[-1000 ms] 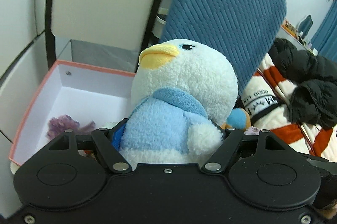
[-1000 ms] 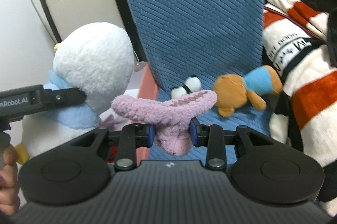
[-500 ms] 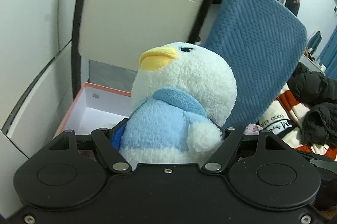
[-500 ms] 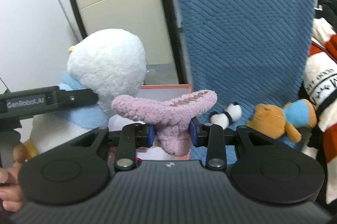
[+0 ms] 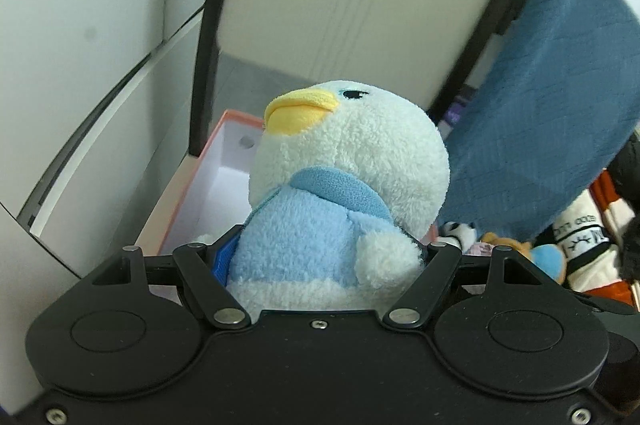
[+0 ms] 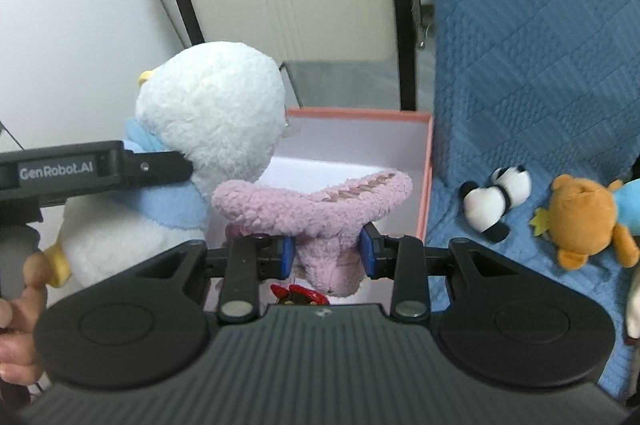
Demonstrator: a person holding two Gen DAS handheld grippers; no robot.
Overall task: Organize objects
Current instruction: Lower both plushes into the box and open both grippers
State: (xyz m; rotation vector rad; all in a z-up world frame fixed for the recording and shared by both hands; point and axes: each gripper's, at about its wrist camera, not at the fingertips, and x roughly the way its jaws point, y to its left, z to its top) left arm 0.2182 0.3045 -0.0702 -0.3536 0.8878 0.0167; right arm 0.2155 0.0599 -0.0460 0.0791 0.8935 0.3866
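Observation:
My left gripper (image 5: 326, 257) is shut on a white and light-blue plush penguin (image 5: 340, 185) with a yellow beak and holds it upright over the near part of a pink-rimmed white box (image 5: 208, 161). The penguin also shows in the right wrist view (image 6: 200, 145), with the left gripper's finger (image 6: 156, 167) across its neck. My right gripper (image 6: 326, 253) is shut on a pink fuzzy plush (image 6: 316, 209) and holds it above the same box (image 6: 424, 193). A small red item (image 6: 298, 295) peeks out below the pink plush.
A small panda plush (image 6: 494, 203) and an orange bear plush with blue (image 6: 588, 221) lie on the blue quilted cover (image 6: 540, 65) right of the box. A beige chair back (image 5: 360, 5) and a white wall stand behind. Striped and black clothes (image 5: 580, 237) lie at the far right.
Both grippers have moved left and closer to the box, keeping their plush toys. The box now lies directly under the pink plush; the panda and bear have shifted right in the right wrist view.

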